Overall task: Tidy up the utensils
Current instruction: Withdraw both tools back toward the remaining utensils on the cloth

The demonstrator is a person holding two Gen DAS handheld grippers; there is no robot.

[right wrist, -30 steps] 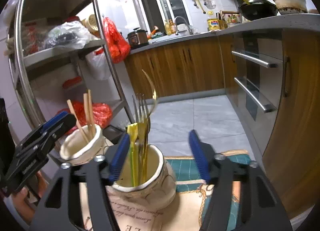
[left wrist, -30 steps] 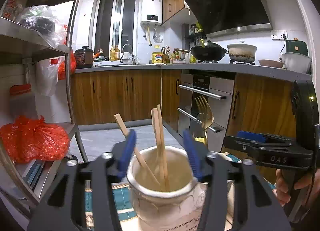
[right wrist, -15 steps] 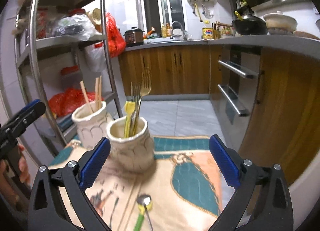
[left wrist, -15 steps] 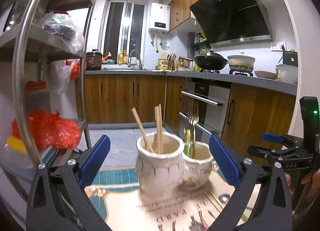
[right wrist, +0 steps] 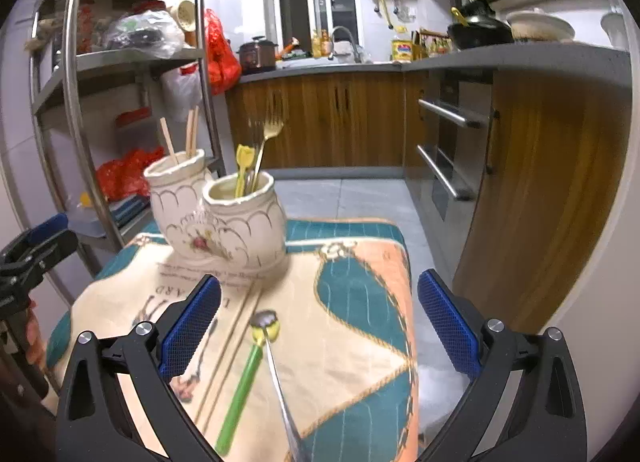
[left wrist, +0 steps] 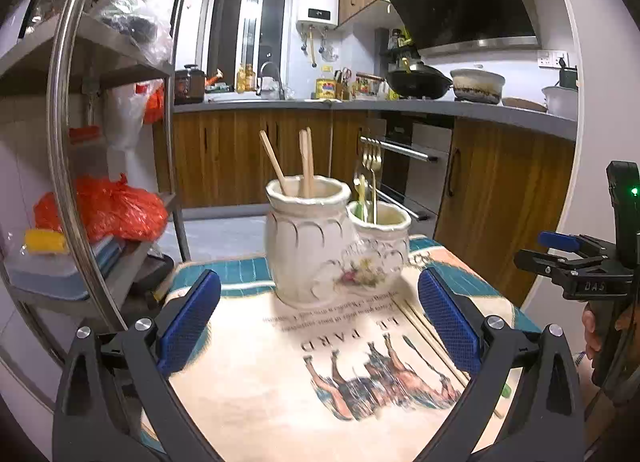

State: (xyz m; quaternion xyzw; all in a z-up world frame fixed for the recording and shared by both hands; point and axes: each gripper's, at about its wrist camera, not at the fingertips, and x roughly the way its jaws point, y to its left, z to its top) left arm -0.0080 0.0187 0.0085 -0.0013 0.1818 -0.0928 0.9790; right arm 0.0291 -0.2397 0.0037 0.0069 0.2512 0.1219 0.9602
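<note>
1. Both views are evenly bright under cool indoor light from above.
2. Fisheye distortion bows the shelf post [left wrist: 60, 150] and darkens the corners.
3. The jars [left wrist: 306, 238] cast a soft shadow on the cloth [left wrist: 280, 382].
4. Motion blur softens the spoon [right wrist: 280, 374] and cloth print.

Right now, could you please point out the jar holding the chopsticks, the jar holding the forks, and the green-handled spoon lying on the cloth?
chopstick jar [left wrist: 308, 250], left wrist view, front of its white body.
fork jar [right wrist: 244, 222], right wrist view, front of its body.
green-handled spoon [right wrist: 240, 394], right wrist view, middle of its green handle.
</note>
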